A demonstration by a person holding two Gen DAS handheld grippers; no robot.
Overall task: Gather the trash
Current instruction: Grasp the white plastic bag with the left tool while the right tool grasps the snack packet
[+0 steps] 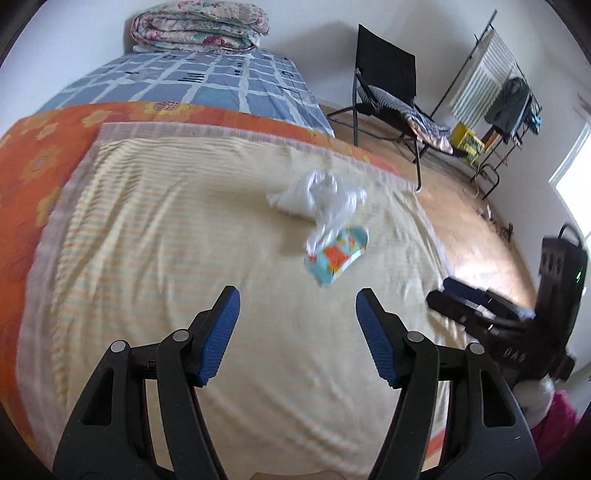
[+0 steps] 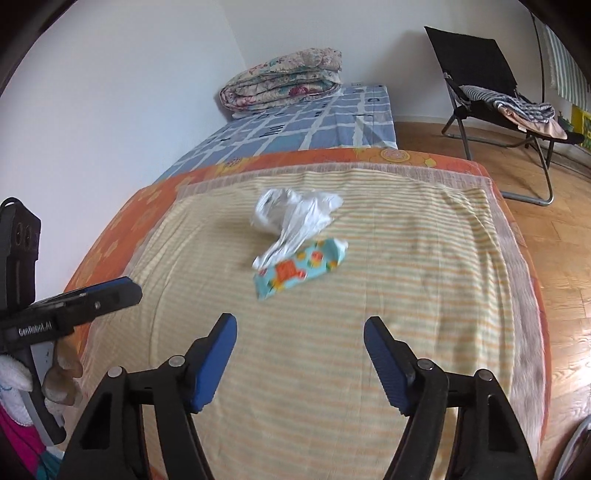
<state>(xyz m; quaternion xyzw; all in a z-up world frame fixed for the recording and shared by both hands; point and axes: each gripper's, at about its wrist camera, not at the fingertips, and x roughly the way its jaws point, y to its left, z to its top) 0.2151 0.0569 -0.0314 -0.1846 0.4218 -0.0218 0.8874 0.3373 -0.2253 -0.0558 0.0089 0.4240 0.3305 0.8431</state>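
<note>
A crumpled clear plastic bag (image 1: 321, 195) lies on the yellow striped bed cover (image 1: 166, 258), partly over a teal and orange printed packet (image 1: 338, 260). My left gripper (image 1: 297, 299) is open and empty, just short of the packet. My right gripper (image 2: 300, 325) is open and empty, a little short of the packet (image 2: 301, 271) and the bag (image 2: 295, 214). The right gripper also shows at the right edge of the left wrist view (image 1: 447, 291). The left gripper also shows at the left edge of the right wrist view (image 2: 127, 288). The cover (image 2: 406, 295) is wrinkled.
An orange flowered blanket (image 1: 33, 166) lies under the striped cover. A blue checked sheet (image 1: 192, 77) and a folded floral quilt (image 1: 199, 26) sit at the bed's far end. A black folding chair (image 1: 388, 81) with clothes stands on the wooden floor (image 1: 472, 221).
</note>
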